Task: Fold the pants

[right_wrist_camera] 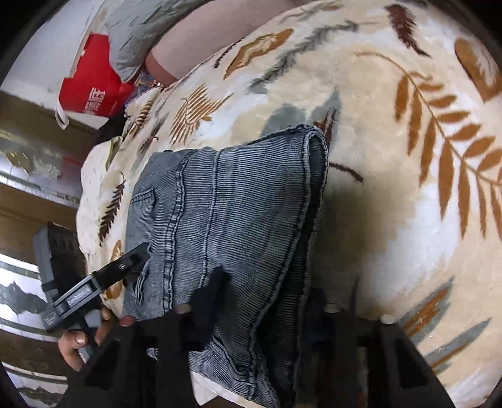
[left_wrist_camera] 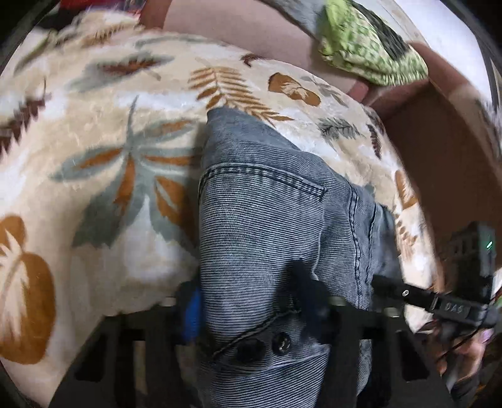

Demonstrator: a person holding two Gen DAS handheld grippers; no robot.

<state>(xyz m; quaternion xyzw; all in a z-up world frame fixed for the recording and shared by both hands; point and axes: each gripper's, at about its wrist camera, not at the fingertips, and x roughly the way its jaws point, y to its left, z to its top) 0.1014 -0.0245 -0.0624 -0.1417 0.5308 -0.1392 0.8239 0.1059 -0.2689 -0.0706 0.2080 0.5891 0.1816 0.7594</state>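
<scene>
The grey-blue pants [left_wrist_camera: 266, 226] lie folded into a thick bundle on the leaf-print blanket [left_wrist_camera: 103, 147], near the blanket's edge, with a stitched pocket seam and a dark button showing in the left wrist view and the stacked hems [right_wrist_camera: 315, 147] turned toward the middle of the bed in the right wrist view. The left gripper [left_wrist_camera: 248, 301] has its black fingers on either side of the waistband end, closed in on the denim so the cloth bunches between them. The right gripper [right_wrist_camera: 269, 301] pinches the other end of the bundle the same way, one dark finger [right_wrist_camera: 210, 288] lying on top of the fabric and the layers squeezed between the pair. Each gripper shows at the edge of the other's view, with a hand [right_wrist_camera: 78, 342] wrapped around the handle of the left one. Further out, a green patterned cushion [left_wrist_camera: 367, 47] rests on the pinkish sofa [left_wrist_camera: 238, 28] behind the blanket, and a red box [right_wrist_camera: 94, 84] sits beside a grey pillow [right_wrist_camera: 138, 34] against the wall.
</scene>
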